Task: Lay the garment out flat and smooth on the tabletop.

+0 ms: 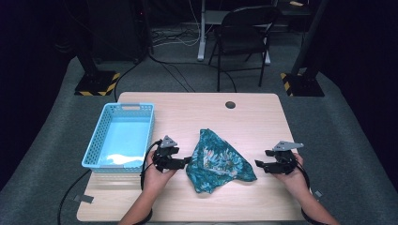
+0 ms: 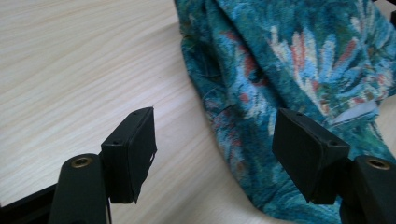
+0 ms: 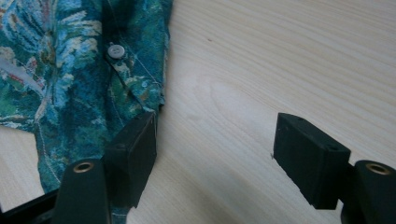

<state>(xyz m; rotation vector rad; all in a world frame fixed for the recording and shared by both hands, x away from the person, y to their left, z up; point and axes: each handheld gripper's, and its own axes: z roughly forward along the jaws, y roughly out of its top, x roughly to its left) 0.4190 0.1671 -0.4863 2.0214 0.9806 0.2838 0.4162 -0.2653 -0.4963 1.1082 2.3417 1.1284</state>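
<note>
1. Blue perforated plastic basket [image 1: 123, 135] sits on the light wood table [image 1: 263, 122], at about 9 o'clock from the table's centre. Handle slot shows in its far wall. Inside: a pale patch along the near floor, at 6 o'clock within the basket; cannot tell whether it is a white thing or glare. The inside otherwise reads as plain blue.
2. Teal floral shirt [image 1: 216, 161] lies crumpled at table centre, slightly toward 6 o'clock, well apart from the basket. A white button [image 3: 116, 51] and a stitched placket edge show in the right gripper view; a small white label [image 2: 355, 112] shows in the left gripper view.
3. Left gripper [image 1: 180, 162], held in the person's left hand [image 1: 155, 176], sits at 9 o'clock of the shirt, tips just beside the cloth edge. Jaws stand apart; the left gripper view shows bare table between them, with the shirt's edge passing behind the right-hand jaw. No clamping seen.
4. Right gripper [image 1: 259, 164], in the right hand [image 1: 293, 176], sits at 3 o'clock of the shirt, near its pointed corner. Jaws apart, bare wood between them; the shirt hem lies at the left-hand jaw, contact not determinable.
5. Hard to make out: the shirt's sleeves and collar are lost in folds; the far room is dark, with a folding chair [image 1: 244, 33] at 12 o'clock. Both forearms are cut off by the bottom frame edge.
</note>
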